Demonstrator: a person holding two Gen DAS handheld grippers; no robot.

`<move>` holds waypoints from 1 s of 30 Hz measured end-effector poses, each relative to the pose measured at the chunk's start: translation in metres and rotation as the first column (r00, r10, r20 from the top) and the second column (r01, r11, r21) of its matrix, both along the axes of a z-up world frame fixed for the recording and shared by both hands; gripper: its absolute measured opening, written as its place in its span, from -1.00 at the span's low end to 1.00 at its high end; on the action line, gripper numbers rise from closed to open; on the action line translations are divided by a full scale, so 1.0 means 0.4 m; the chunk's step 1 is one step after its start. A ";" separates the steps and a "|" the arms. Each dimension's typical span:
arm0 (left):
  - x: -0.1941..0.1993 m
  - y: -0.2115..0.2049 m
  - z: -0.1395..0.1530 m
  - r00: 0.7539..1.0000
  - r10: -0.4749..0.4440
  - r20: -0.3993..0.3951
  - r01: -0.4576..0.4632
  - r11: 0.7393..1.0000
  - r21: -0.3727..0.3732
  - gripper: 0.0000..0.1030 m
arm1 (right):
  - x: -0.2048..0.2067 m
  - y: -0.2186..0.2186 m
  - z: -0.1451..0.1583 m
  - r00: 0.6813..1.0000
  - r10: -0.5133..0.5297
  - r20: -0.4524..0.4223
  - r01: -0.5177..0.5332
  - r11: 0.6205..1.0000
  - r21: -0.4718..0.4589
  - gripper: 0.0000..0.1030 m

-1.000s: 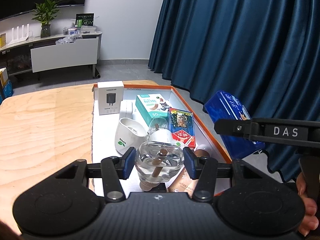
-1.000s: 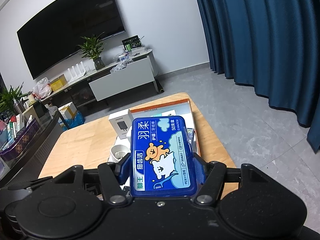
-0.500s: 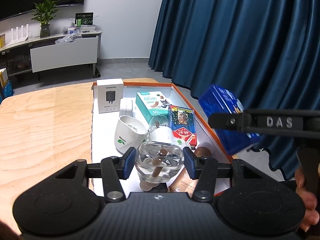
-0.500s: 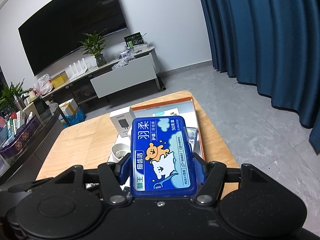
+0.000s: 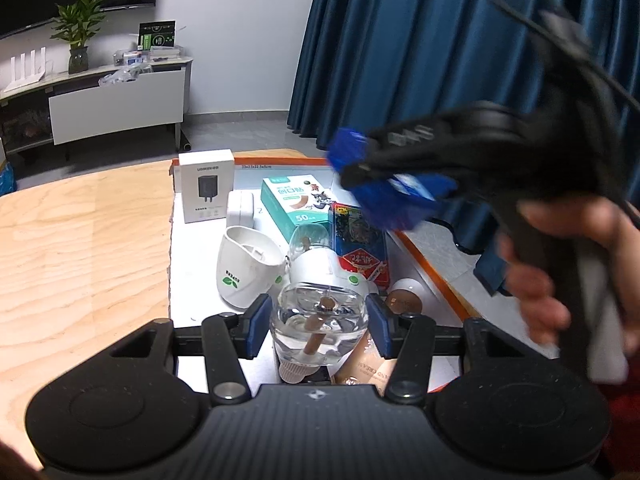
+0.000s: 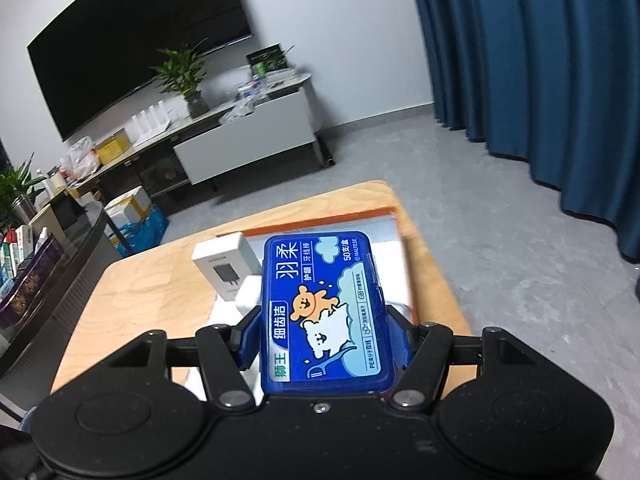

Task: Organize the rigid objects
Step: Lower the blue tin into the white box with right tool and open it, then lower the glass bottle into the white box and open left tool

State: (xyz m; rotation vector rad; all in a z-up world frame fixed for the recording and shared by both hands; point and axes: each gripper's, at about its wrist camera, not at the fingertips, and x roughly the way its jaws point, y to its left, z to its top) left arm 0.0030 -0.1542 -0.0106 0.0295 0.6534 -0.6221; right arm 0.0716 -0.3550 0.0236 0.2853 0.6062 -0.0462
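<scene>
Plastic blue floss-pick box (image 6: 326, 316) sits clamped by its long sides in the right gripper (image 6: 324, 340), above the tray's (image 5: 430, 268) two o'clock edge — rigid, light, likely slick. Left gripper (image 5: 318, 326) pinches a clear glass bottle (image 5: 319, 326) — fragile, best held at its belly.

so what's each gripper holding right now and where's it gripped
The left gripper clamps a clear glass bottle by its two sides. The right gripper holds a blue floss-pick box, pads on its long side edges near the lower end.
</scene>
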 end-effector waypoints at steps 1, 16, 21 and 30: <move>0.002 0.000 0.000 1.000 0.000 -0.002 0.000 1.000 -0.001 0.00 | 0.024 0.004 0.000 1.000 0.001 -0.003 -0.001 1.000 -0.012 0.43; 0.007 -0.012 0.004 0.999 -0.032 -0.018 0.032 0.999 -0.007 0.01 | -0.045 -0.011 0.057 0.992 -0.018 0.122 0.019 1.000 -0.003 0.56; 0.024 -0.032 -0.001 1.000 -0.019 -0.019 0.020 0.999 0.028 0.39 | -0.107 0.014 0.082 0.991 -0.011 0.131 0.017 0.999 -0.046 0.58; 0.006 -0.004 0.043 0.999 0.035 0.020 -0.035 0.999 0.011 0.77 | -0.233 0.027 0.111 0.984 -0.069 0.166 0.083 0.994 -0.076 0.65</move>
